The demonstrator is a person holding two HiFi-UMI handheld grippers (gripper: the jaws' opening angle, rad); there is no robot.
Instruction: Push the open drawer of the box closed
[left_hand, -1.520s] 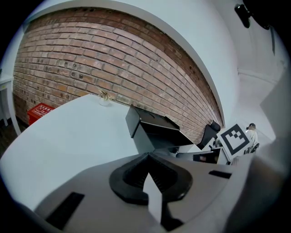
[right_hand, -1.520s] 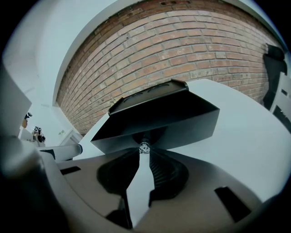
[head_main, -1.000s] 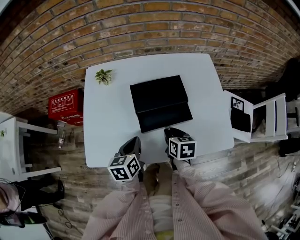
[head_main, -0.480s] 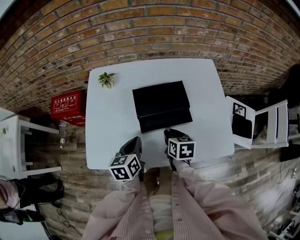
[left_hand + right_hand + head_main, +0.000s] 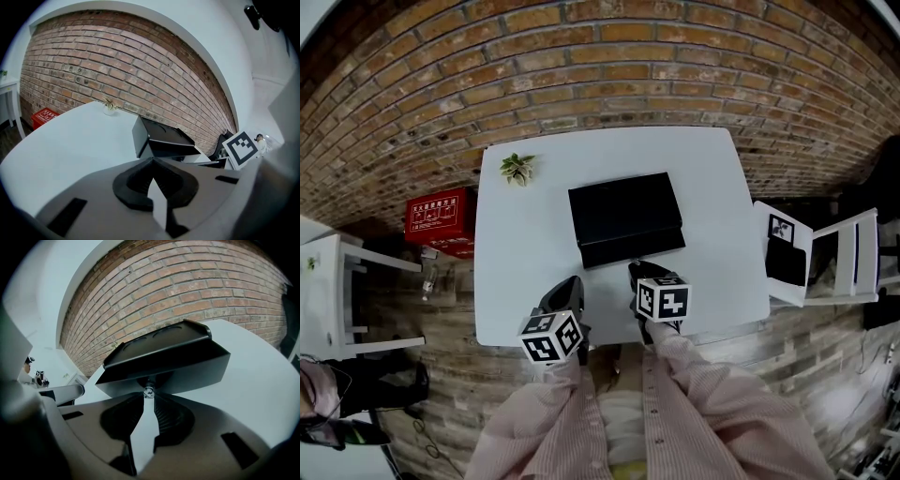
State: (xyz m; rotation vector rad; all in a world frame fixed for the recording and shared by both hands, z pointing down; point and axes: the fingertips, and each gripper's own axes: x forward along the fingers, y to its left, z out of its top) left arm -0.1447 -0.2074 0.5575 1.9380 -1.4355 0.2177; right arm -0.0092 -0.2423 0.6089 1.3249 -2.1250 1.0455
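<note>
A black box (image 5: 623, 208) stands mid-table, and its drawer (image 5: 633, 247) sticks out a short way towards me. In the right gripper view the drawer front (image 5: 187, 373) fills the middle, with a small clear knob (image 5: 149, 391) at its lower edge. My right gripper (image 5: 636, 270) is at the drawer front, its jaw tips closed on that knob (image 5: 149, 394). My left gripper (image 5: 570, 281) hangs shut and empty over the table's near edge, left of the box (image 5: 161, 136) and apart from it (image 5: 152, 161).
The white table (image 5: 516, 262) carries a small potted plant (image 5: 517, 168) at its far left corner. A red crate (image 5: 439, 214) lies on the floor to the left, by a white side table (image 5: 328, 291). A white chair (image 5: 825, 253) stands to the right. Behind is a brick wall.
The drawer sticks out of the box less than a second ago. The right gripper has stayed at its front, and the left gripper has hardly moved.
</note>
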